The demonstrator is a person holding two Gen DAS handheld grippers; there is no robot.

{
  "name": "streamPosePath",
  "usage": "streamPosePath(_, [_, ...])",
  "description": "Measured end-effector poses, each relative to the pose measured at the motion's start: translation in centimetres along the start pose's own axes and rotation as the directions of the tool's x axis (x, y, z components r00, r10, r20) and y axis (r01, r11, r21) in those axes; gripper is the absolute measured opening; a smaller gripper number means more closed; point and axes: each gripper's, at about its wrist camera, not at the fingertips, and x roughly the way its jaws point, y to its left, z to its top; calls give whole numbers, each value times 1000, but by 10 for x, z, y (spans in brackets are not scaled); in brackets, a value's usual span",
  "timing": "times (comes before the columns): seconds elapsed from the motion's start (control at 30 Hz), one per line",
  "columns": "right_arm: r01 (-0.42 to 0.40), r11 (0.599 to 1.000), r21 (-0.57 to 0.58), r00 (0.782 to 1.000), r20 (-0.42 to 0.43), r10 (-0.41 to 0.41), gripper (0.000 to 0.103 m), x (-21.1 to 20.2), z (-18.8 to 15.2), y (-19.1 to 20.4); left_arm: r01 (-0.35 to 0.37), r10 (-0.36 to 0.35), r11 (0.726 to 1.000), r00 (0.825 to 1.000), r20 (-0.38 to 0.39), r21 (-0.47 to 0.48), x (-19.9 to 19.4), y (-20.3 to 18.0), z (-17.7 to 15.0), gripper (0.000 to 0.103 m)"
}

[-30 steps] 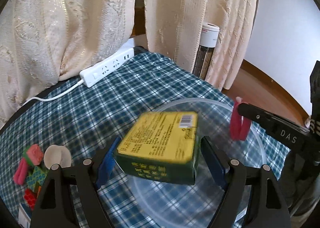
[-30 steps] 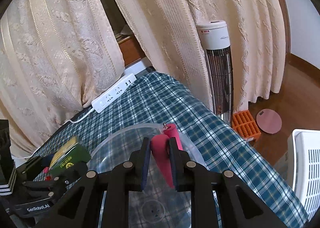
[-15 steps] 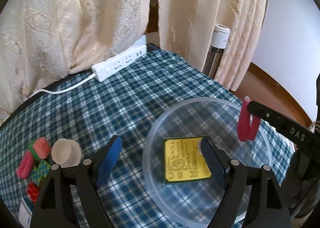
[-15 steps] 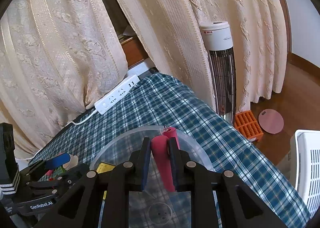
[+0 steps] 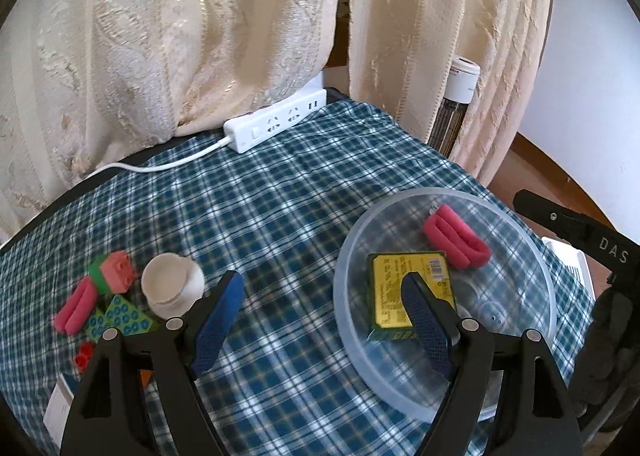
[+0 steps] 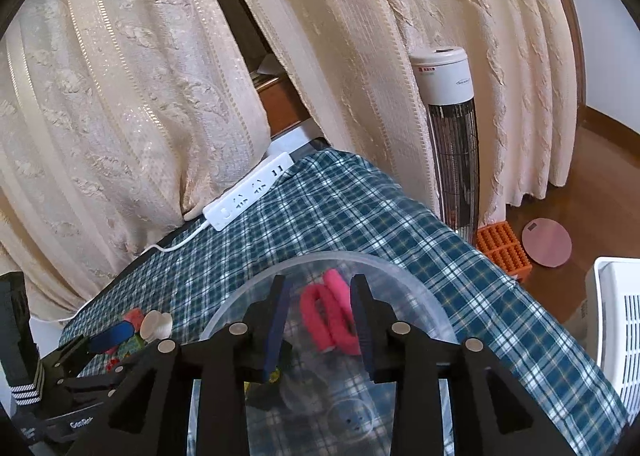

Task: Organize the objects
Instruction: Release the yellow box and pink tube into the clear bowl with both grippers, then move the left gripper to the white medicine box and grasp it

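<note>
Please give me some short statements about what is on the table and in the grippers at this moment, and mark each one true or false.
1. The yellow-and-green box lies inside the clear round plastic bowl. True.
2. The left gripper is shut on the box. False: it is open and holds nothing.
3. The pink folded foam piece lies in the bowl. True.
4. The right gripper clamps the foam piece. False: its jaws stand open.
5. The white power strip lies in the bowl. False: it lies on the checked cloth by the curtain.
</note>
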Motion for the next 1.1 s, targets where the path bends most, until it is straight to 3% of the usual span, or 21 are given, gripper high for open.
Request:
streamPosePath(0.17, [-17,1000,-22,1000,-3,17,35,-4,-6,16,-12,12,1000,1000,5,-16,-9,12,-8,82])
streamPosePath(0.27, [-26,999,-34,1000,2,26,44,-7,-10,28,-20,21,999,1000,13,-31,-15,21,-11,82])
streamPosePath(0.4, [-45,998,-53,999,-1,45,49,-10,-17,44,-37,39,998,999,23,-57,-24,38,-18,82])
streamPosePath(0.97, [-132,980,-152,989,-80,120,49,-1,-59,122,-152,160,972,987,28,-181,-61,136,-70,82])
streamPosePath(1.1, [-147,975,-168,986,-97,132,58,2,-70,138,-184,192,962,981,20,-202,-69,160,-85,82])
